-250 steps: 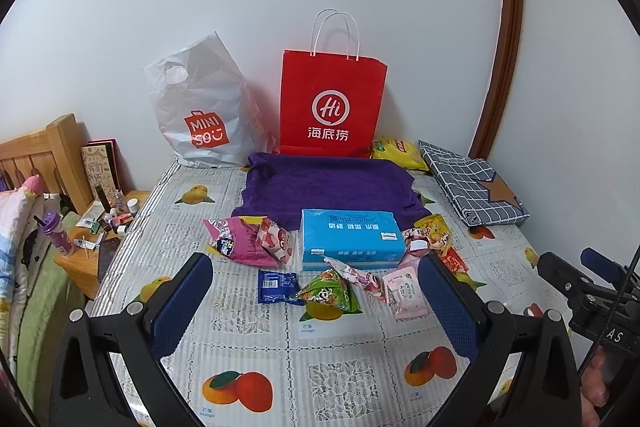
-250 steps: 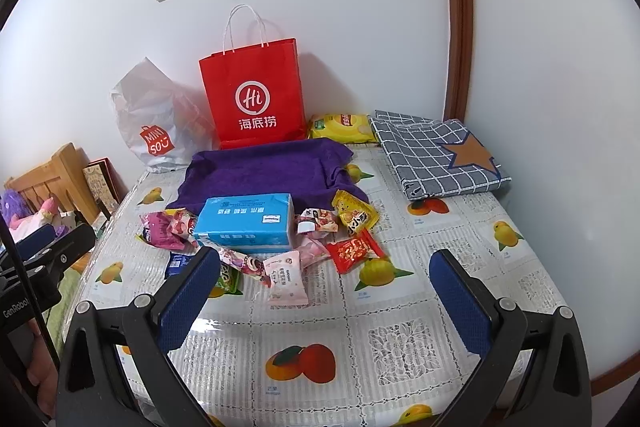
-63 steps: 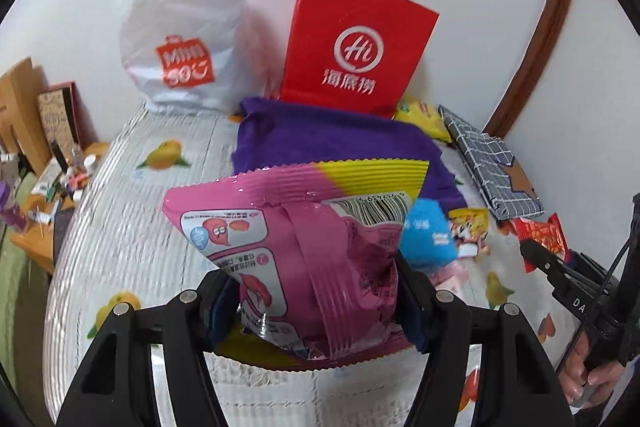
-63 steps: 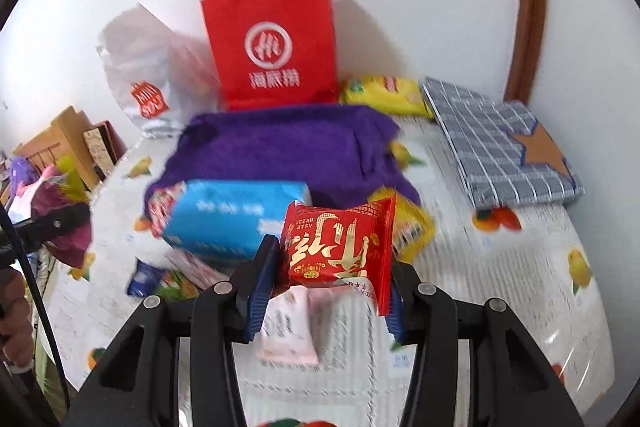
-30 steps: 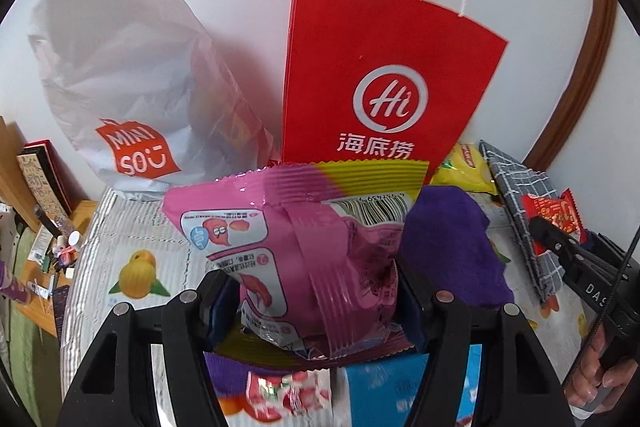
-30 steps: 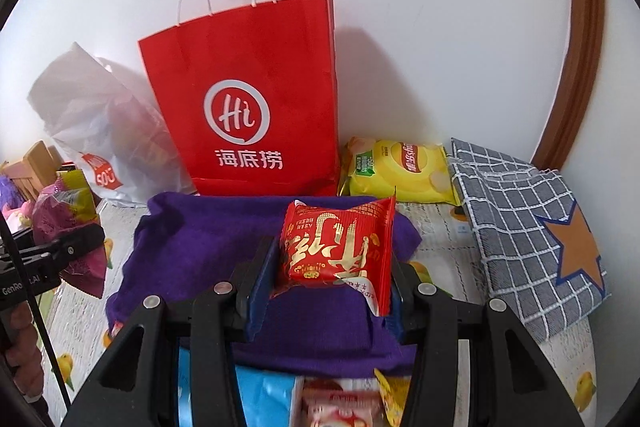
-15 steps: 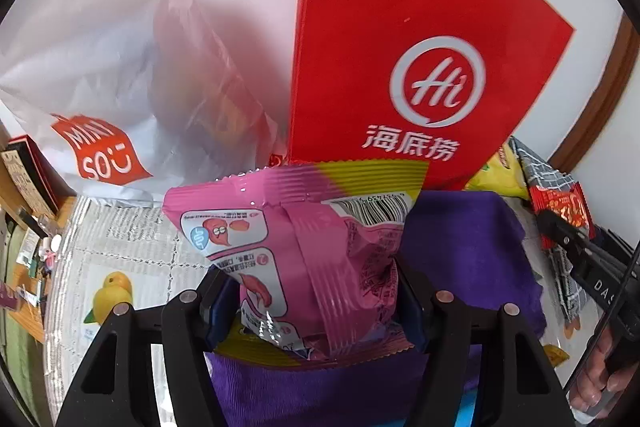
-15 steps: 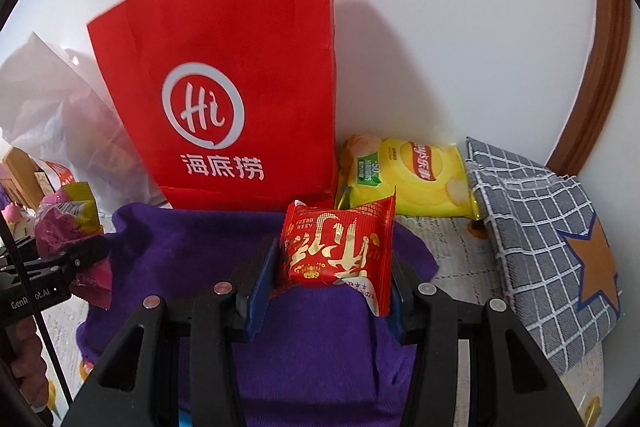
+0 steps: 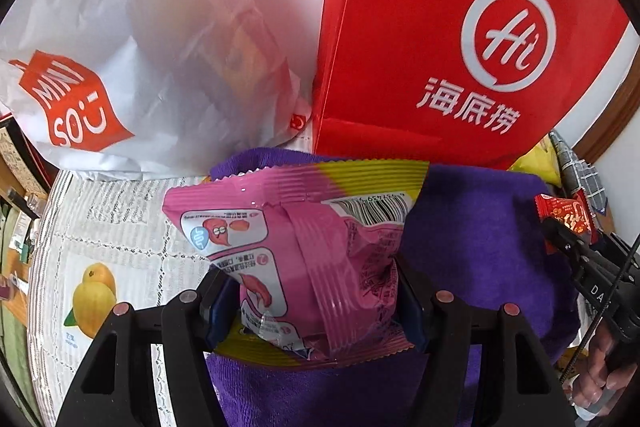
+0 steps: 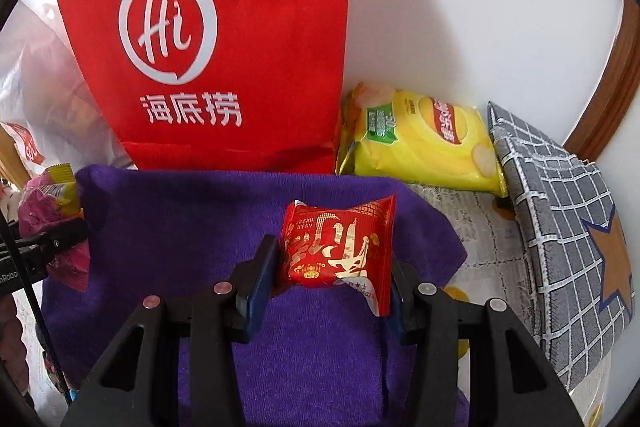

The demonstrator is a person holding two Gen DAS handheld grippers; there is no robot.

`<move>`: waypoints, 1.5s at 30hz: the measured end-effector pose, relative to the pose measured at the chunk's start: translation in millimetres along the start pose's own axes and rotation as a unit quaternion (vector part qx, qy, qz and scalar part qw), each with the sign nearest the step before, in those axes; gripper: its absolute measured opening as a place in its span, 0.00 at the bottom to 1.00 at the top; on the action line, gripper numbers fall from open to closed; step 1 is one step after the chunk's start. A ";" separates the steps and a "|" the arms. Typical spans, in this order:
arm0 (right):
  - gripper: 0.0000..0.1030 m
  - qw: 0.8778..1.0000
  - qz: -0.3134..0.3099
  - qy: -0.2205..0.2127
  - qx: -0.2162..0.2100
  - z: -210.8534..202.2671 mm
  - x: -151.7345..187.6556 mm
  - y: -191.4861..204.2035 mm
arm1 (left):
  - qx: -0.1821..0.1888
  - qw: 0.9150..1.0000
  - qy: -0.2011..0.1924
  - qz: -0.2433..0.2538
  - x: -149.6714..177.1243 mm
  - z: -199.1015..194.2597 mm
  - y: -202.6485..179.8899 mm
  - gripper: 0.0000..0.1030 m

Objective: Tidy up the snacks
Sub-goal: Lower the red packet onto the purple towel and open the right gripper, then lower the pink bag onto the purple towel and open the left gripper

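1. L tool (image 9: 312, 301) is clenched on a pink pack (image 9: 298, 251); the pack is pinched low down between both blue pads, w/ its yellow-banded top seal and barcode standing up above the fingers.
2. The pink pack is held above the near-left part of a purple cloth (image 9: 476, 247), just in front of the gap between a white bag (image 9: 132, 39) and a red bag (image 9: 460, 39).
3. R tool (image 10: 326, 279) is clenched on a red pack (image 10: 336, 247) w/ gold print; the pack is gripped at both side edges and stands roughly upright, over the middle of the cloth (image 10: 180, 227).
4. In the L view the red pack (image 9: 564, 217) and the R tool (image 9: 576, 251) are seen at far right, over the cloth's right edge; part of a hand (image 9: 604, 375) is seen below.
5. In the R view the pink pack (image 10: 52, 211) and the L tool (image 10: 44, 247) are seen at far left, at the cloth's left edge.
6. The red bag (image 10: 224, 39) is stood upright against the wall behind the cloth; the white bag is slumped beside it on the left, touching it at the base.
7. A yellow chip bag (image 10: 420, 143) is laid right of the red bag, by the wall, w/ a grey checked cushion (image 10: 568, 227) bearing a brown star just right of it.
8. A white worktop cover w/ fruit prints (image 9: 120, 247) is seen left of the cloth.
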State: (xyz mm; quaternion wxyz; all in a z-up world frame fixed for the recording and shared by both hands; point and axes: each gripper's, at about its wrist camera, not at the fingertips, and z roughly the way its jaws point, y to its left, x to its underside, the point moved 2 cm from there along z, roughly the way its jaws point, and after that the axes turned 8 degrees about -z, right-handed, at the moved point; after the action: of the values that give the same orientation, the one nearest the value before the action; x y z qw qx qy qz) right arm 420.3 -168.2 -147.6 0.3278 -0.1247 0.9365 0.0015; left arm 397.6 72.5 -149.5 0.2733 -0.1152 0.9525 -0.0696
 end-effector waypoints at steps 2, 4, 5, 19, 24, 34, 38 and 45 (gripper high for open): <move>0.46 1.000 -0.002 0.005 0.000 4.5 1.0 1.1 | 0.001 1.000 0.007 0.000 1.6 3.3 -1.8 0.63; 0.46 1.000 -0.002 0.013 -0.002 8.6 1.9 1.2 | 0.000 1.000 0.010 0.001 -0.3 5.6 -0.8 0.63; 0.46 1.000 -0.001 0.015 -0.003 10.1 2.4 1.2 | 0.000 1.000 0.011 0.001 0.1 6.2 -1.1 0.63; 0.46 0.999 0.000 0.038 0.000 22.7 7.9 -6.0 | -0.001 1.000 0.024 -0.003 -1.9 15.0 0.9 0.64; 0.49 0.999 -0.001 0.031 -0.009 16.4 5.4 -4.1 | 0.007 1.000 0.024 -0.002 -2.9 16.3 0.6 0.65; 0.74 0.999 0.027 -0.015 -0.040 -23.6 -10.0 -6.2 | 0.002 1.000 0.008 -0.011 -6.7 3.7 -1.6 0.82; 0.74 0.997 0.038 -0.042 -0.047 -44.7 -10.2 -7.9 | -0.008 1.000 -0.009 0.003 -7.5 -13.0 -8.6 0.82; 0.74 0.996 0.015 -0.083 -0.025 -85.0 1.6 2.6 | -0.010 0.998 -0.061 0.029 -5.1 -53.5 -23.1 0.82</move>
State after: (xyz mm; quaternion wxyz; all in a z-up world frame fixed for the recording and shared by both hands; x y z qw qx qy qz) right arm 366.4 -173.2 -82.0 0.4011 -0.1179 0.9075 0.0402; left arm 377.2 55.2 -97.4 0.3312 -0.0945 0.9377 -0.0448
